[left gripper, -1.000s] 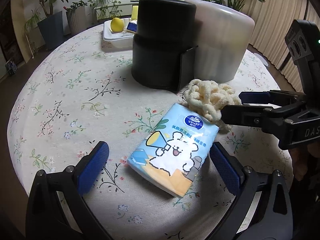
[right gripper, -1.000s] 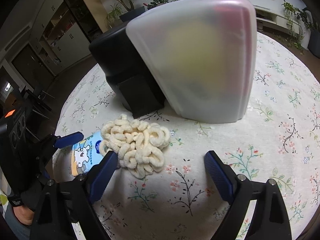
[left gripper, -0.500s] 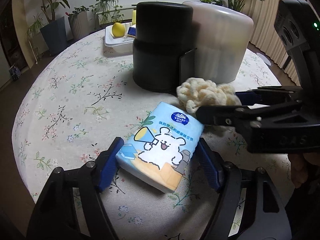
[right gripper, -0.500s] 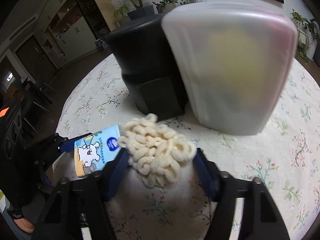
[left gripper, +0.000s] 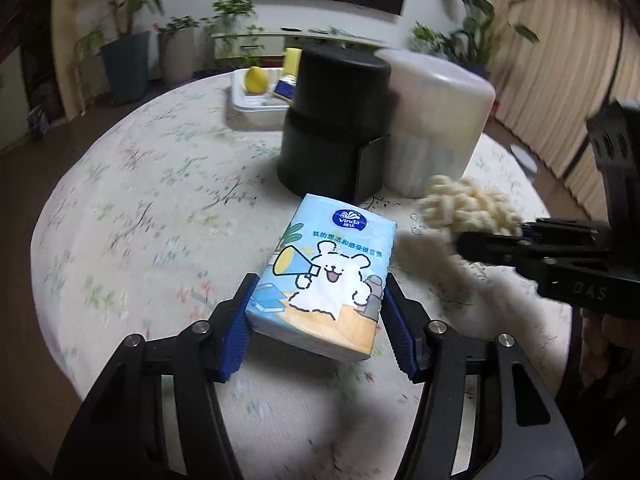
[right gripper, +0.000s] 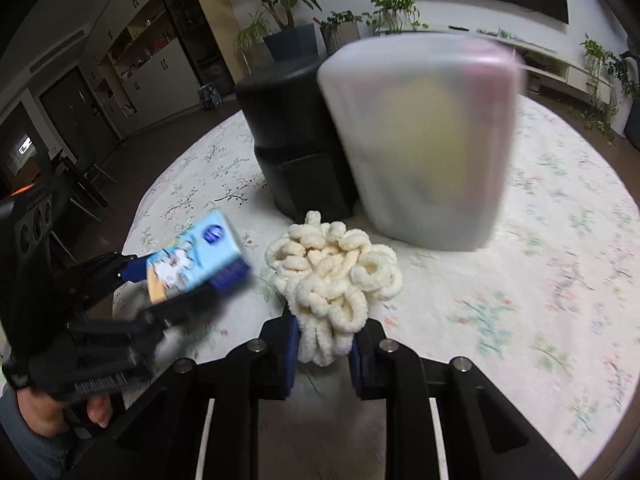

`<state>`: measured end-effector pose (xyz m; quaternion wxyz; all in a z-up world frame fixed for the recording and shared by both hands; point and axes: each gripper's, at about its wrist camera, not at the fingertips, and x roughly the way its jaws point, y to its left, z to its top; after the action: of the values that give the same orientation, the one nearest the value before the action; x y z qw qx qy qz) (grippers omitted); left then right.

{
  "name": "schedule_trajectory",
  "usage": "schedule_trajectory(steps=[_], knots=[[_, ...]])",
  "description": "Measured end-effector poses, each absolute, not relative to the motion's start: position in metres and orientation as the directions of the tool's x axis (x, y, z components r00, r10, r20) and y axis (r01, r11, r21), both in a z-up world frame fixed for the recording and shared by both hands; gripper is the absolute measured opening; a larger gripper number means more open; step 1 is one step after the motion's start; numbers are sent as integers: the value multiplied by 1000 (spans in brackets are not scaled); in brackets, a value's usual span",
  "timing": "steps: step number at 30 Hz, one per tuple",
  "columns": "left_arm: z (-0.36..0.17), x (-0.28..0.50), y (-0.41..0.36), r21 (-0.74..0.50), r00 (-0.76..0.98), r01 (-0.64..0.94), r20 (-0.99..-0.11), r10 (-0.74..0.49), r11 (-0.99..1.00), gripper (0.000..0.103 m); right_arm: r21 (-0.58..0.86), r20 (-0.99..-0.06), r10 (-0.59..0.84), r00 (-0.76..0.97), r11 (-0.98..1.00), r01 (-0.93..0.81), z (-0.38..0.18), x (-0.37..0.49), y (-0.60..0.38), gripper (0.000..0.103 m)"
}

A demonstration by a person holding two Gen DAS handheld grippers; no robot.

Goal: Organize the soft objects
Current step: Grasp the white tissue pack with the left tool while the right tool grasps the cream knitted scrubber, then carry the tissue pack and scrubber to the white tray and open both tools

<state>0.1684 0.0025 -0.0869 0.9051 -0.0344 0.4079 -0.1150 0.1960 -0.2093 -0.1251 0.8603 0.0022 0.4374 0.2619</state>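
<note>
A light blue tissue pack (left gripper: 328, 280) with a white cartoon bear sits between the blue pads of my left gripper (left gripper: 320, 292). The jaws are closing and press its two long sides; it hangs tilted just above the tablecloth. In the right wrist view the same tissue pack (right gripper: 196, 260) is blurred at the left, clamped in the left gripper (right gripper: 188, 280). A cream fluffy looped cloth (right gripper: 332, 276) bulges up out of my right gripper (right gripper: 324, 332), which is shut on its lower end. In the left wrist view that looped cloth (left gripper: 468, 208) hangs from the right gripper (left gripper: 492, 236), off the table.
A black cylindrical container (left gripper: 336, 128) and a frosted white bin (left gripper: 436, 120) stand side by side just behind both objects. A white tray (left gripper: 256, 108) with a lemon sits at the far edge. The round table (left gripper: 140, 200) wears a floral cloth. A hand (right gripper: 60, 412) grips the left tool.
Both grippers went from wide open around their objects to shut on them. The tissue pack and the looped cloth have come up off the tablecloth.
</note>
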Motion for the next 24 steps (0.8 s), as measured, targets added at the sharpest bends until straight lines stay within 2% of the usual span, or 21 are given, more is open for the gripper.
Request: schedule_trajectory(steps=[6, 14, 20, 24], knots=[[-66, 144, -3, -174, 655, 150, -720, -230, 973, 56, 229, -725, 452, 520, 870, -437, -98, 179, -248, 22], [11, 154, -1, -138, 740, 178, -634, -224, 974, 57, 206, -676, 456, 579, 871, -445, -41, 179, -292, 23], [68, 202, 11, -54, 784, 186, -594, -181, 981, 57, 119, -640, 437, 632, 869, -480, 18, 211, -305, 23], [90, 253, 22, -50, 774, 186, -607, -178, 981, 57, 31, -640, 403, 655, 865, -502, 47, 252, -295, 23]])
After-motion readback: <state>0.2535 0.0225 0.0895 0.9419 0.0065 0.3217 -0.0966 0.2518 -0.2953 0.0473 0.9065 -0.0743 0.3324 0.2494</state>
